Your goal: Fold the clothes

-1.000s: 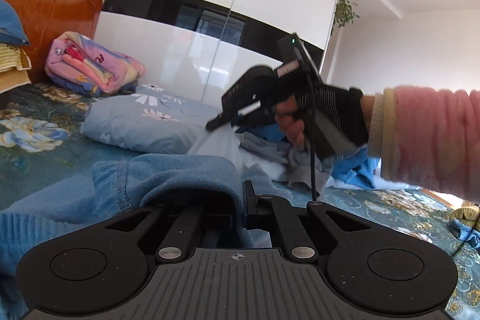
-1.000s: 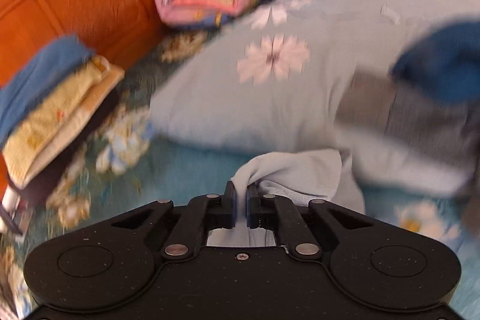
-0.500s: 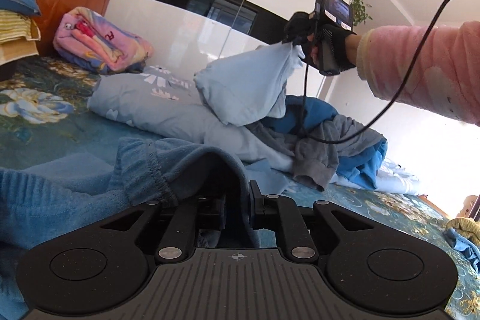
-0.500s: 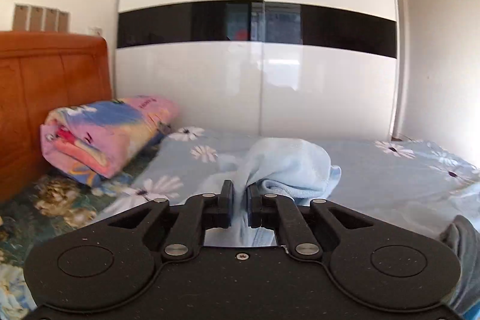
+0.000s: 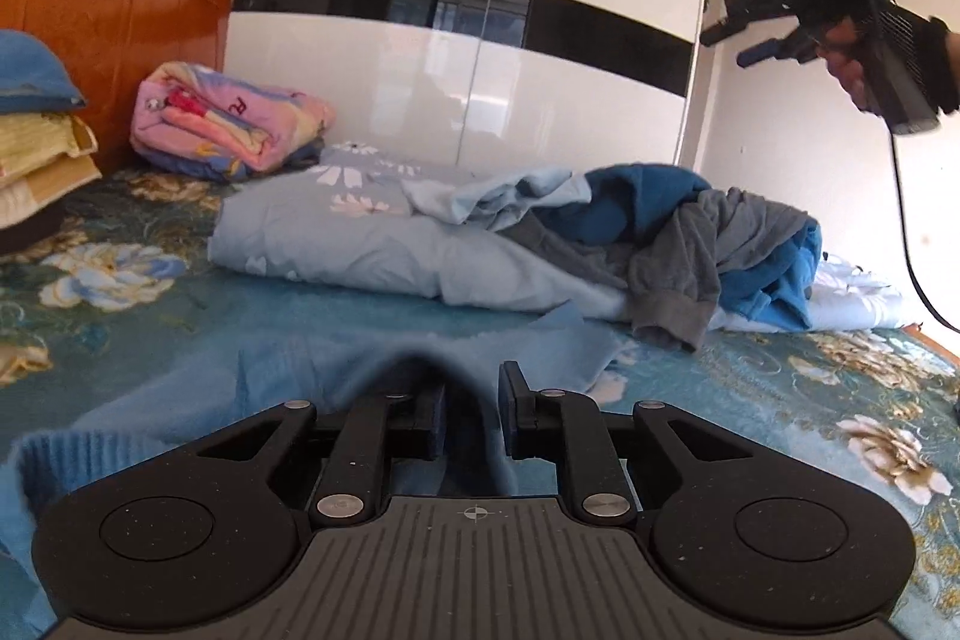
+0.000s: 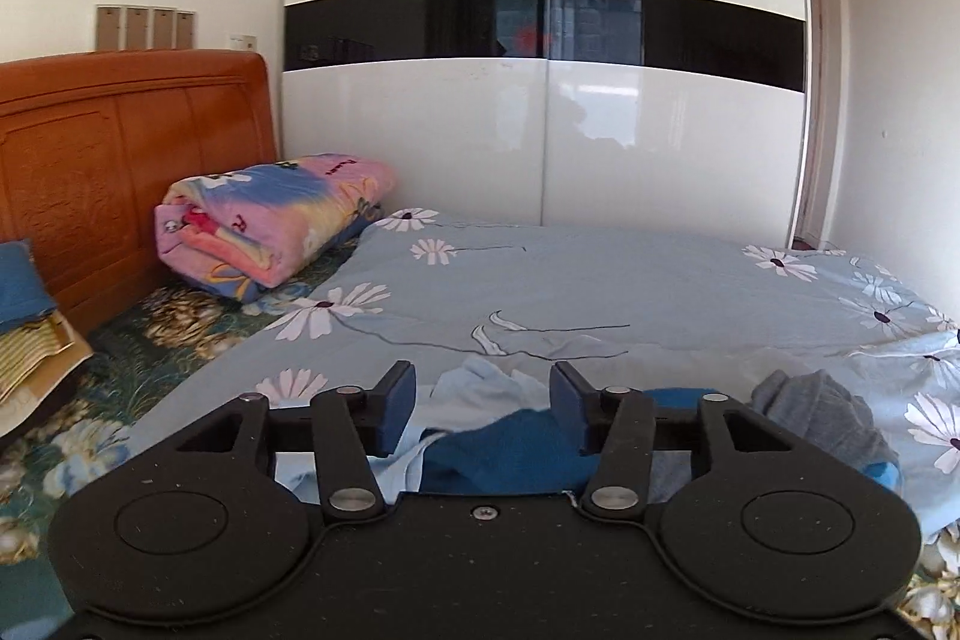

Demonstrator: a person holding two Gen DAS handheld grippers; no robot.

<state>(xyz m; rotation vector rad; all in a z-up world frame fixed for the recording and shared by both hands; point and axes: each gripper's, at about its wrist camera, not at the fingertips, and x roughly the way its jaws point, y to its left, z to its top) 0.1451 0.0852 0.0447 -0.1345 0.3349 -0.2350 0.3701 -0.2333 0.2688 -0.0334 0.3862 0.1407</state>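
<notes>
Working on a bed with a teal flowered bedspread, orange wooden headboard at the left, glossy white wardrobe behind. Left gripper pinching a fold of the blue sweater lying on the bedspread. Right gripper hanging up in the air, jaws apart, holding nothing. Clothes pile sitting on the pale blue daisy quilt, pink folded blanket near the headboard.
</notes>
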